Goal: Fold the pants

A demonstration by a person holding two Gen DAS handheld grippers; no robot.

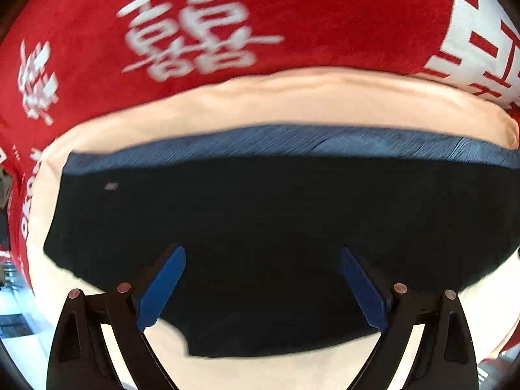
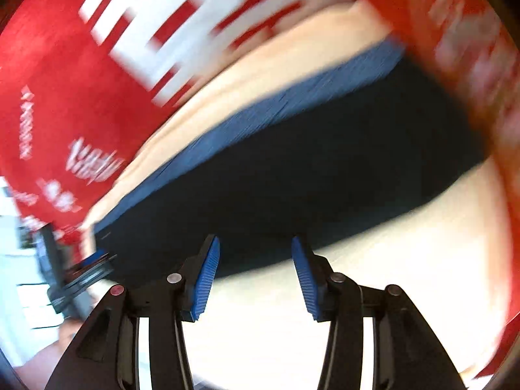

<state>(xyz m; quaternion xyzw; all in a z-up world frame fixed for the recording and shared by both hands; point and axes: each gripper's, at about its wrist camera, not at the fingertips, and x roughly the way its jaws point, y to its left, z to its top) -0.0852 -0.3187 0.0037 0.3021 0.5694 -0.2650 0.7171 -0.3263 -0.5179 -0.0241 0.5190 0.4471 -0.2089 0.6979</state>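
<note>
The dark navy fabric pants (image 1: 260, 227) with a lighter blue ribbed waistband (image 1: 276, 143) lie as a compact block on the cream cloth sheet (image 1: 260, 104) over a red printed blanket (image 1: 81, 32) — folding looks nearly done, perhaps only tidying left. The left gripper (image 1: 263, 287) hovers over them, fingers spread wide and empty. The right gripper (image 2: 255, 278) — tilted, blurred — has fingers apart at the pants' near edge.

A red blanket (image 1: 292, 16) with white characters carries a cream cloth (image 1: 292, 104); dark pants (image 1: 276, 227) lie on that cloth.
</note>
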